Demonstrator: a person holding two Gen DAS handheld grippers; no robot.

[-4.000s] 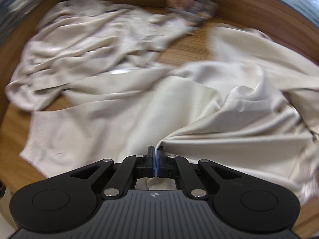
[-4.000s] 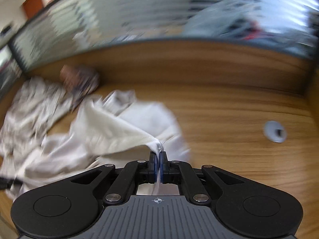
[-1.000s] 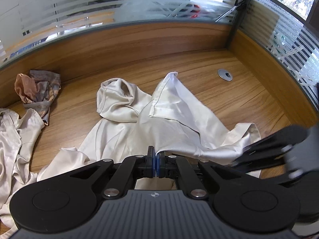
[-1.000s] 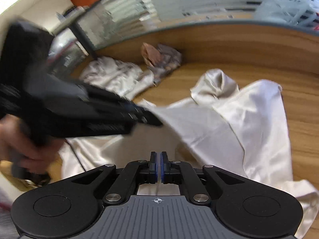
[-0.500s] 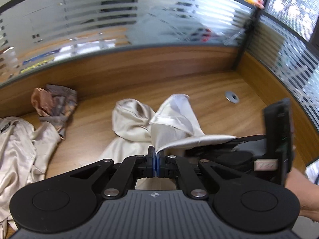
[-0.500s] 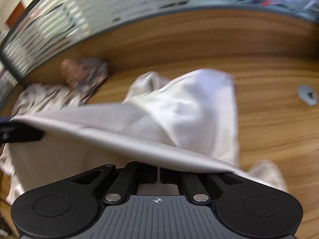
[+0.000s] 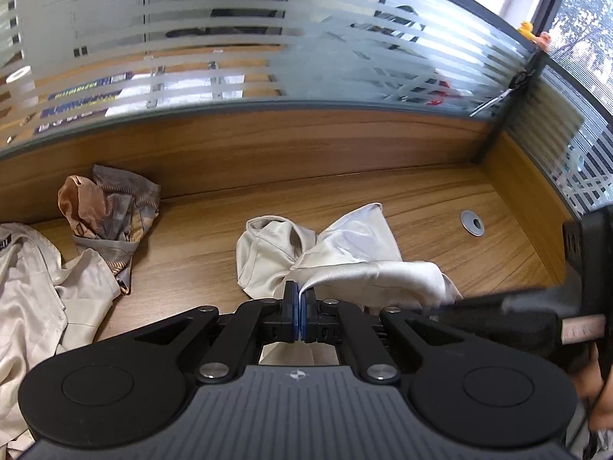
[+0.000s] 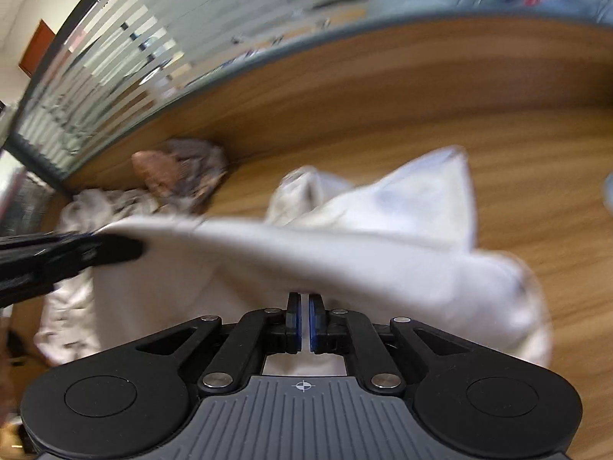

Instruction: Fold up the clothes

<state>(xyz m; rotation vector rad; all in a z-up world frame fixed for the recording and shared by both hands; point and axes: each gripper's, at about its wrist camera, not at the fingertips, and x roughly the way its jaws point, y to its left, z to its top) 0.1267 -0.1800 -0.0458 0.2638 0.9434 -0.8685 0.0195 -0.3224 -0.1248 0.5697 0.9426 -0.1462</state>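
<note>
A cream satin garment (image 7: pixel 356 264) hangs lifted above the wooden desk (image 7: pixel 421 207), its lower part still bunched on the wood. My left gripper (image 7: pixel 299 299) is shut on one edge of it. My right gripper (image 8: pixel 305 308) is shut on the same cream garment (image 8: pixel 345 245), with a thin strip of cloth between its pads. The edge stretches taut between the two grippers. The right gripper's black body (image 7: pixel 536 303) shows at the right of the left wrist view, and the left gripper's (image 8: pixel 57 257) at the left of the blurred right wrist view.
A second cream garment (image 7: pixel 34 287) lies crumpled at the desk's left. A brown and grey patterned cloth (image 7: pixel 107 214) sits against the back panel. A round grey cable port (image 7: pixel 472 223) is at the right. Frosted striped glass partitions (image 7: pixel 268 46) wall the desk behind and to the right.
Both grippers have risen and pulled back, lifting the cream garment higher off the desk. Its held edge is drawn tighter between them and less cloth lies on the wood.
</note>
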